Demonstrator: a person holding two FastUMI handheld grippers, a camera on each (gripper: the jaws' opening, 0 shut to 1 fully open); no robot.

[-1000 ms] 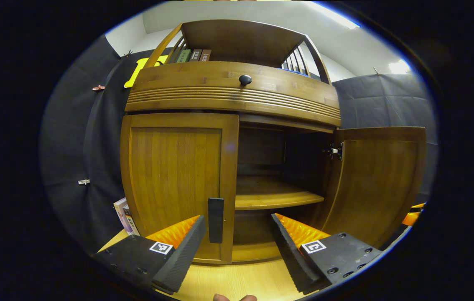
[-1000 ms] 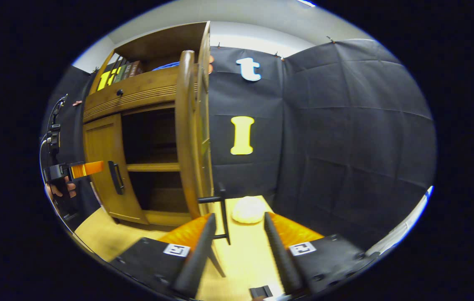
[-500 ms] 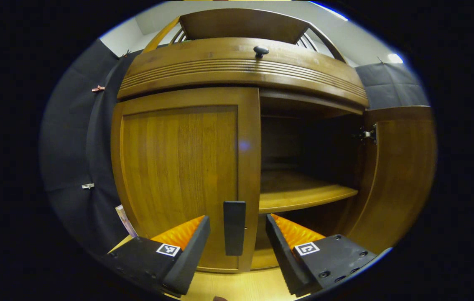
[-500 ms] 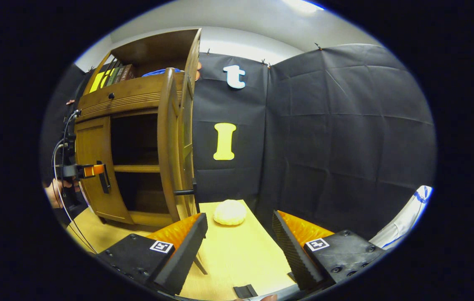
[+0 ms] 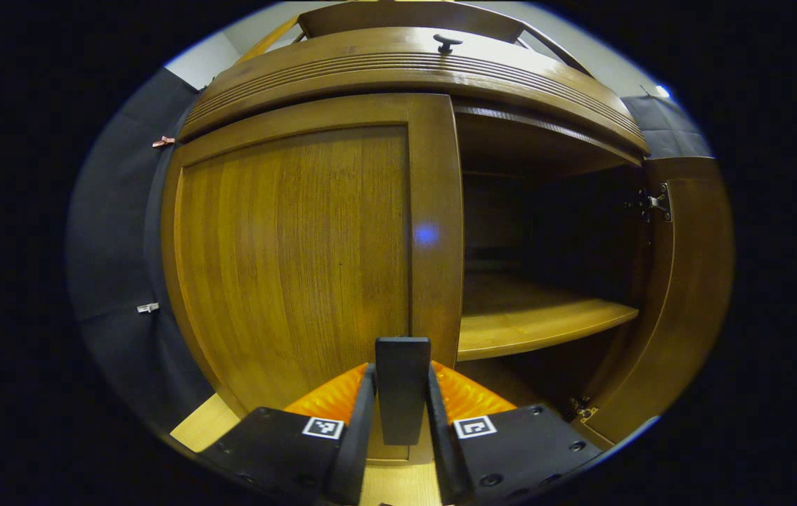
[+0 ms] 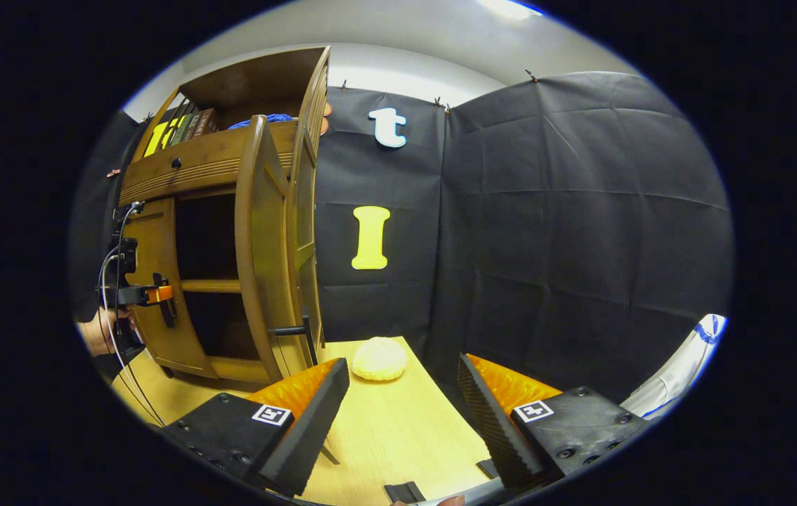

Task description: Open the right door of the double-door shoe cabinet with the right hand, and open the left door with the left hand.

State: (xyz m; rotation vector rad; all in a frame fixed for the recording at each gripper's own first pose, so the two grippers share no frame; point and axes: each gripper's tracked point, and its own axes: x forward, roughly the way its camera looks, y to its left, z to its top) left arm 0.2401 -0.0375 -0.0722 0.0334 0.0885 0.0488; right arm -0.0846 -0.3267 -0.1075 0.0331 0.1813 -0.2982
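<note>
Cabinet (image 5: 412, 67) on the table: right door (image 6: 258, 246) swung open, left door (image 5: 293, 246) closed.
Left gripper (image 5: 400, 414) clamps the left door's black handle (image 5: 402, 393); right gripper (image 6: 402, 414) gapes wide, holding nothing.

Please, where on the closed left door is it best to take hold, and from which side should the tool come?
Grip the black handle, not the flat panel of the left door. It is a narrow upright bar standing off the door near its free edge, so coming straight from the front, one finger on each side, suits it. The left tool already sits so, shut on it.
</note>
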